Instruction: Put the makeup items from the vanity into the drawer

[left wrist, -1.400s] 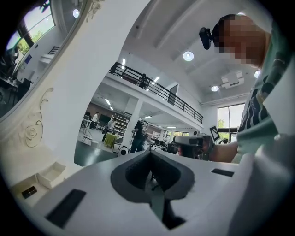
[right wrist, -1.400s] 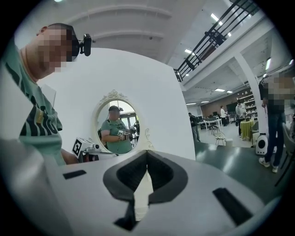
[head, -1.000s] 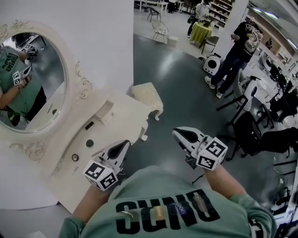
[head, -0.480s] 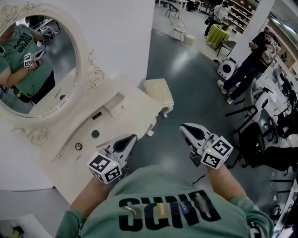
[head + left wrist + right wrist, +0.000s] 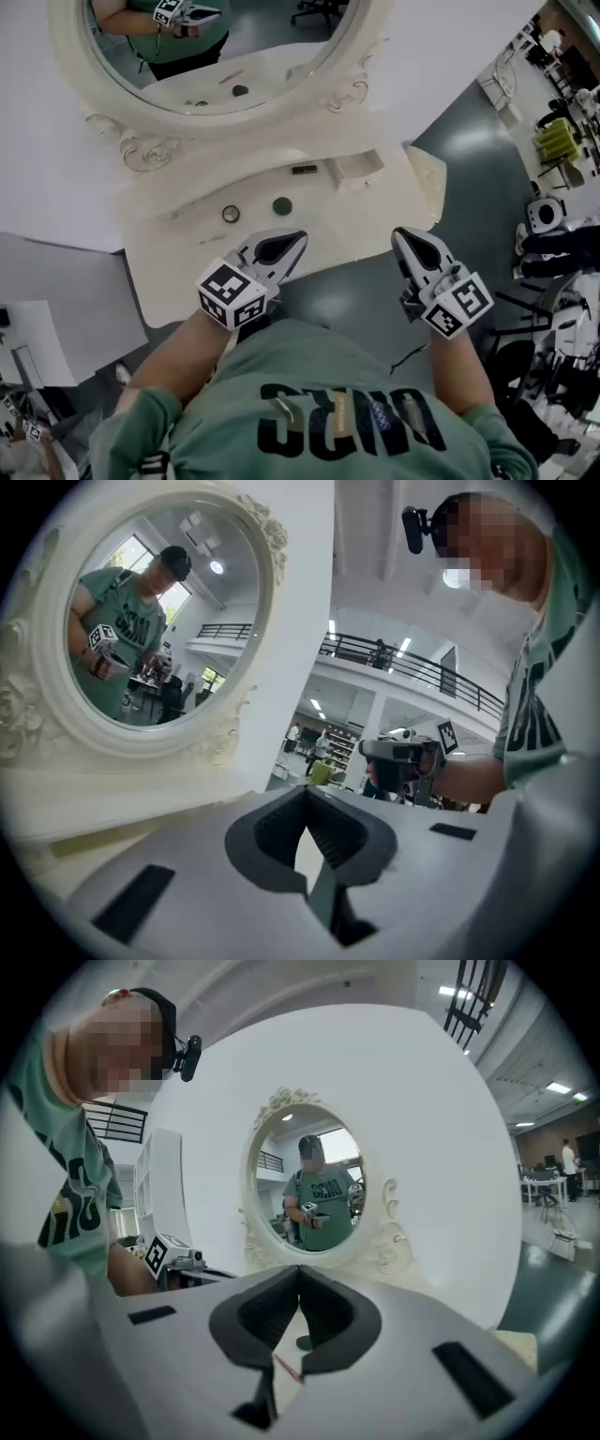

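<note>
Since a second ago I've swung round to face the desk [image 5: 175, 274] square on, and both tools have come forward to its front edge. So the approach is done and nothing is picked yet. Left tool [image 5: 298, 235]: jaws together, empty. Right tool [image 5: 400, 234]: jaws together too, nothing between them, only desk showing through the gap. All the makeup is still on the desk top. The green disc [image 5: 282, 205], flat, round and matte, is just ahead of the left tool. A ring-shaped item [image 5: 231, 214] with a shiny rim is near it on the left, and a small dark bar [image 5: 304, 170] lies further back. A thin red stick [image 5: 286, 1368], maybe a pencil, shows only in the right gripper view, near the disc. The drawer [image 5: 354, 169] is a small cream box that looks pulled open, just beside the bar; I can't tell what's inside. The desk is glossy cream with carved scroll edges, and the oval mirror [image 5: 216, 56] has the same ornate frame. Both tools must open before any grab, and the flat disc will likely be awkward to pinch.
</note>
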Demonstrator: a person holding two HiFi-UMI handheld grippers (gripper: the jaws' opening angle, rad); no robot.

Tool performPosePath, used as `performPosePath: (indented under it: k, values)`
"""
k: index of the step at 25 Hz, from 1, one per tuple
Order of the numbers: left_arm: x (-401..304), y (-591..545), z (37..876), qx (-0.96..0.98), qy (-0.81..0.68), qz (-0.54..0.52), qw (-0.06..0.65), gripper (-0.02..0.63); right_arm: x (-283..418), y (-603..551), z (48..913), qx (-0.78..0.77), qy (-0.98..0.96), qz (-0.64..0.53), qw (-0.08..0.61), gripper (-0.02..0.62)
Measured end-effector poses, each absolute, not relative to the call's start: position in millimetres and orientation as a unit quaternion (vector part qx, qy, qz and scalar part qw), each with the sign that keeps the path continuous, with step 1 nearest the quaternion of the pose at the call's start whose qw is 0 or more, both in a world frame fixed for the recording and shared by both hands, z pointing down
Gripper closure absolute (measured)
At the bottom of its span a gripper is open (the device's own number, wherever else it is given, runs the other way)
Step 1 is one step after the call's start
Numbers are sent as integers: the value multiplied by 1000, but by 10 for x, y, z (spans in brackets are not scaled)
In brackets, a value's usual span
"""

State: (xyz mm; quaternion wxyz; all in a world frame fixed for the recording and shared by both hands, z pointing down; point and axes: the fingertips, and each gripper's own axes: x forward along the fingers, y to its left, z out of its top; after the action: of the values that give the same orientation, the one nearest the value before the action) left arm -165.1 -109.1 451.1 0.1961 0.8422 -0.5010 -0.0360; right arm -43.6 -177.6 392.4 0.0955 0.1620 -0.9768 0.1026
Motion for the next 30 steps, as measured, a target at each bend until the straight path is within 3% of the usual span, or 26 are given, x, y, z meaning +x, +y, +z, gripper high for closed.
performPosePath:
  k: [10,13,16,19,30]
  values:
    - [-3208,-962,5614,759,-609,55,224,598,-2500,-1573,4886,7,-984,109,138,584]
    - [-3425,-989,6029,751,-603,108,246,539,-2815,-1476,5137,-17,-981,121,149,584]
    - [-3517,-1041,6436,747,-583,187,260,431,-2968,-1433,5349,-28,-978,134,159,584]
    - [-3529,-1077,6786,737,-562,257,274,369,-2997,-1469,5514,-25,-974,147,168,584]
    - [-3515,-1105,7297,712,-517,354,316,337,-2986,-1587,5697,-10,-971,171,168,584]
